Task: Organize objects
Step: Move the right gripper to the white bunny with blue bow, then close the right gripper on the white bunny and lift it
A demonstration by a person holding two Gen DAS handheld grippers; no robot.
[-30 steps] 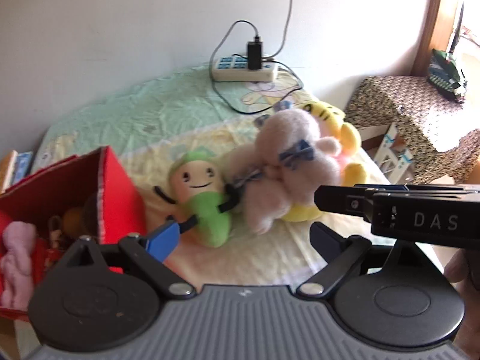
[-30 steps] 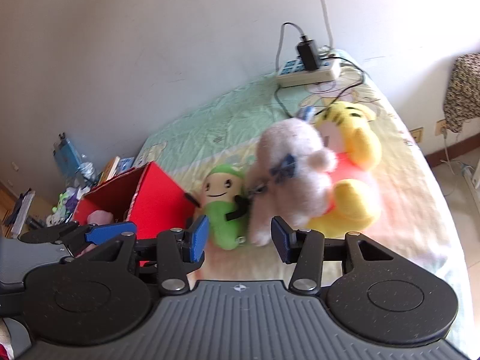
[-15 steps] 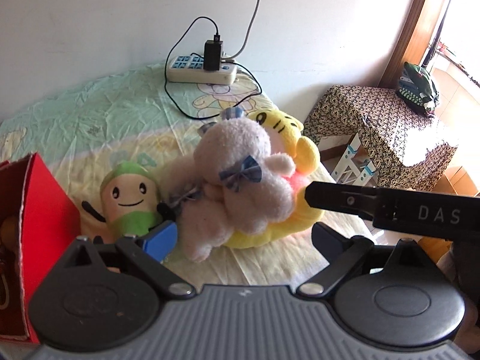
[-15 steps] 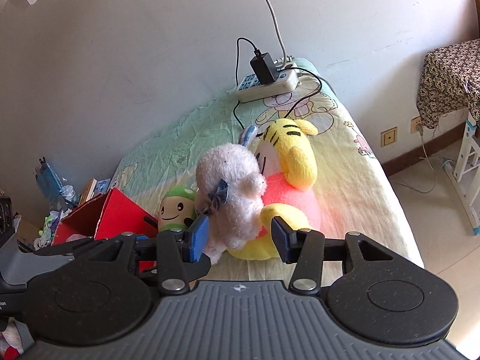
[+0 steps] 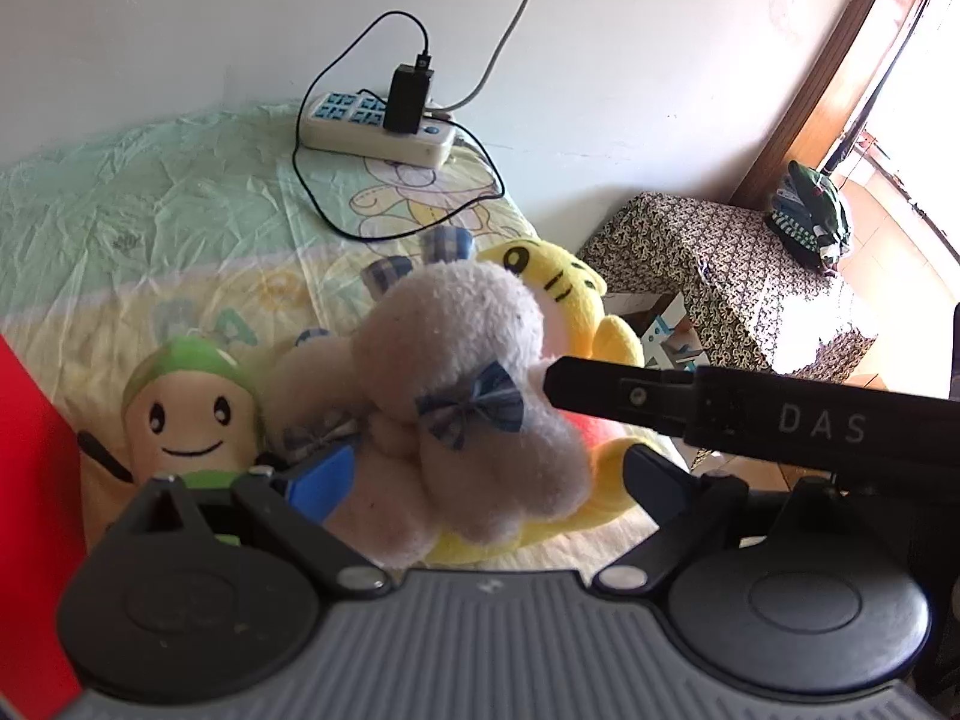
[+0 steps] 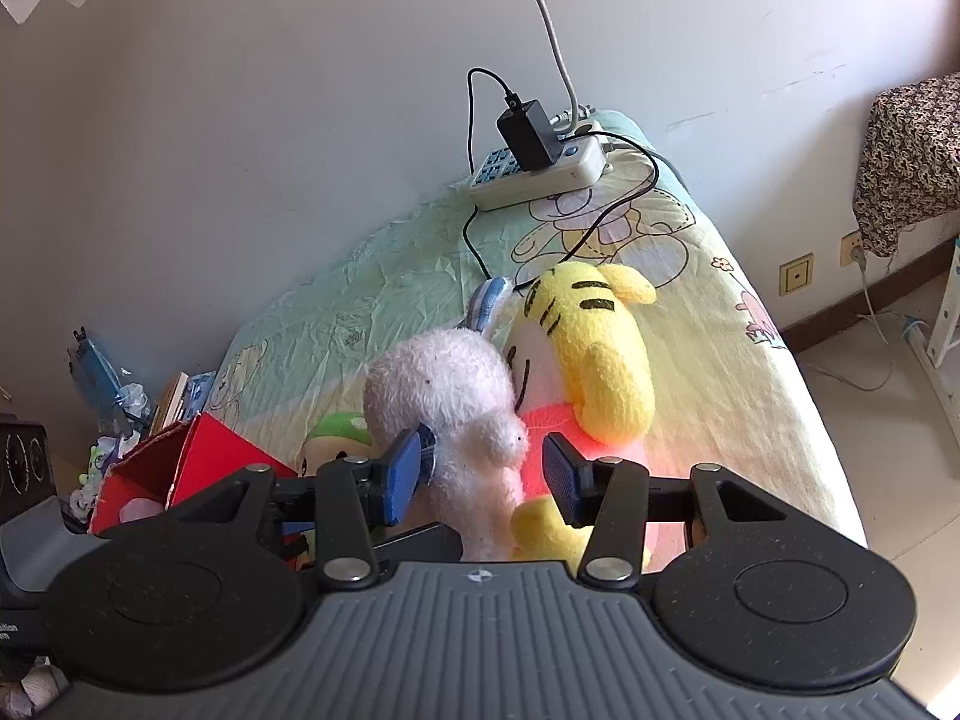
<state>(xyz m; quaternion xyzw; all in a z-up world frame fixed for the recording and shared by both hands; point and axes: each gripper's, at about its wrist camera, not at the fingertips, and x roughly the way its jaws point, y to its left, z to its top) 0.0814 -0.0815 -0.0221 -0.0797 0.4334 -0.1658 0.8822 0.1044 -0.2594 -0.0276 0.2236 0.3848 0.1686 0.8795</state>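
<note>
A pale pink-grey plush bunny with a blue bow lies on the bed, leaning on a yellow tiger plush. A green-capped smiling plush lies to its left. My left gripper is open, its fingers on either side of the bunny's lower body. My right gripper is open around the bunny, with the tiger just right of it. The right gripper's finger shows as a black bar in the left wrist view. A red box stands at the left.
A power strip with a black charger and cables lies at the back of the bed by the wall. A stool with a patterned cover stands right of the bed. Clutter and books sit beyond the red box.
Both grippers have moved closer to the bunny, which now sits between each pair of fingers. The red box has slid toward the left edge of the left wrist view.
</note>
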